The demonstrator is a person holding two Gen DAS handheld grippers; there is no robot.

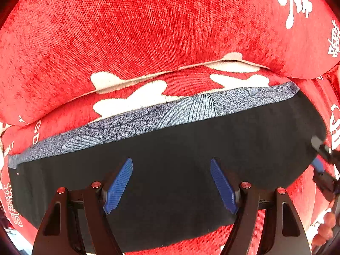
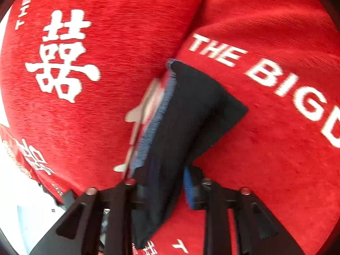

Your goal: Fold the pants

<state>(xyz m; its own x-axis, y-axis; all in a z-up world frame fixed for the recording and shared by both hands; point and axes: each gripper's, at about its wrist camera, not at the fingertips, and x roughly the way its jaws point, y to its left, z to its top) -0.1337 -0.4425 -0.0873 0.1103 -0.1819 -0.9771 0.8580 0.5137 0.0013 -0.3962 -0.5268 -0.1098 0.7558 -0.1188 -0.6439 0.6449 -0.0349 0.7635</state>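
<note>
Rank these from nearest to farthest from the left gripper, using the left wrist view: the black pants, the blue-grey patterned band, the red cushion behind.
1. black pants, directly beneath the left gripper
2. blue-grey patterned band, along the pants' far edge
3. red cushion, farthest, rising behind

pants [image 1: 170, 148]: matt dark cloth, grey-blue printed lining | sofa cover [image 1: 148, 25]: red chenille-like cloth, coarse ribbed weave | left gripper [image 1: 171, 183]: ridged blue pads [image 1: 119, 186], matt black frame
</note>
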